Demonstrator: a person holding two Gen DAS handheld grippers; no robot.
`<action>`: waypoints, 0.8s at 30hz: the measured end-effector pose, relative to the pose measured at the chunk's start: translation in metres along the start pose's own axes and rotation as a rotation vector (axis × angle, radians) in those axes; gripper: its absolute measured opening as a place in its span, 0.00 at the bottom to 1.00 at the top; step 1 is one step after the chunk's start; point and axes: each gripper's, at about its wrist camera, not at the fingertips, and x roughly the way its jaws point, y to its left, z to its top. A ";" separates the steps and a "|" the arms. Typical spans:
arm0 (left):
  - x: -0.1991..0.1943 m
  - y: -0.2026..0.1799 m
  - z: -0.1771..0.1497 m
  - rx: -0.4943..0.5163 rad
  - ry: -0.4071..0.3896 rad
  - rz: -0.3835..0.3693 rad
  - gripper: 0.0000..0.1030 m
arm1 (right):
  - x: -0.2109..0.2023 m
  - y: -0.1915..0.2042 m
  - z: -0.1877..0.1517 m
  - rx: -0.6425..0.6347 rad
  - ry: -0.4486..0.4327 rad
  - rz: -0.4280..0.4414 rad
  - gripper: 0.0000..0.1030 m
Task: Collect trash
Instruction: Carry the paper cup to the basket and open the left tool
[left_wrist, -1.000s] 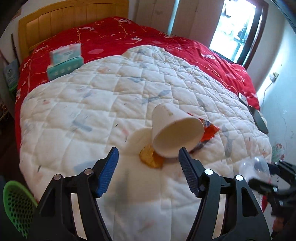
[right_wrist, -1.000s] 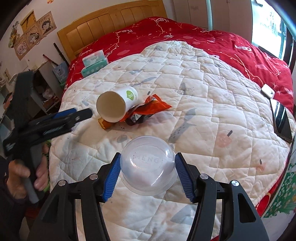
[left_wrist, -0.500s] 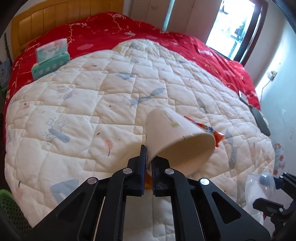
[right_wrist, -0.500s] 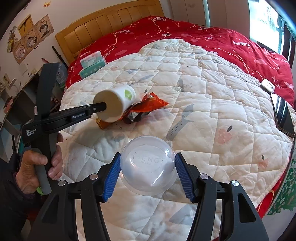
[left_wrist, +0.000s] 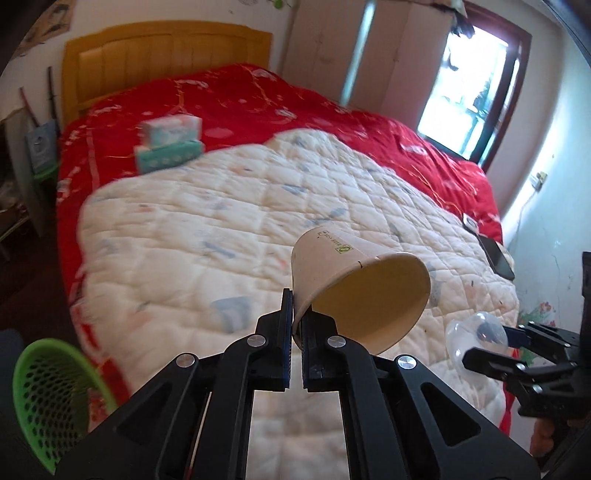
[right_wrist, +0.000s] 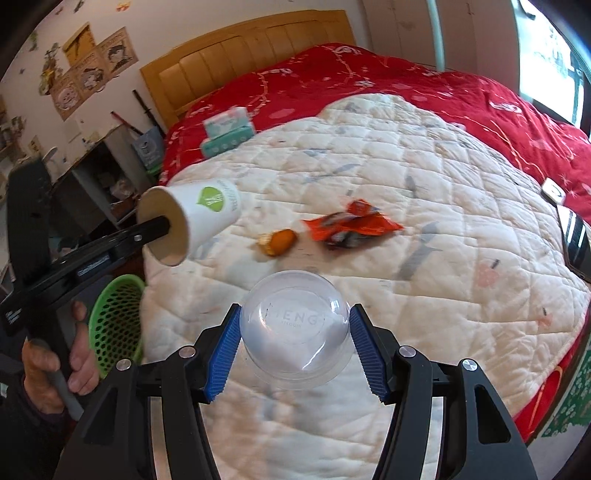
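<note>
My left gripper (left_wrist: 296, 314) is shut on the rim of a white paper cup (left_wrist: 354, 284) and holds it in the air above the bed; the cup also shows in the right wrist view (right_wrist: 192, 225). My right gripper (right_wrist: 293, 347) is shut on a clear plastic cup (right_wrist: 295, 336), held over the near edge of the white quilt (right_wrist: 424, 184). An orange snack wrapper (right_wrist: 351, 225) and a small orange scrap (right_wrist: 277, 242) lie on the quilt. A green mesh bin (right_wrist: 116, 321) stands by the bed's left side, below the paper cup.
Tissue packs (right_wrist: 227, 131) sit on the red bedspread (right_wrist: 369, 77) near the wooden headboard (right_wrist: 243, 48). A phone (right_wrist: 574, 240) lies at the bed's right edge. A shelf with clutter (right_wrist: 99, 177) stands left of the bed. A window (left_wrist: 469, 96) is at the far right.
My left gripper closed on the paper cup's rim, lifted it off the quilt and carried it left toward the green bin. The wrapper and orange scrap are uncovered. The right gripper kept its hold.
</note>
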 end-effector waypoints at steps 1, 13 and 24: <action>-0.013 0.010 -0.004 -0.018 -0.013 0.007 0.02 | 0.000 0.006 -0.001 -0.008 0.000 0.007 0.56; -0.113 0.123 -0.064 -0.199 -0.065 0.219 0.02 | 0.011 0.096 0.000 -0.139 0.019 0.108 0.56; -0.149 0.194 -0.108 -0.316 -0.048 0.336 0.02 | 0.024 0.163 -0.001 -0.242 0.038 0.170 0.56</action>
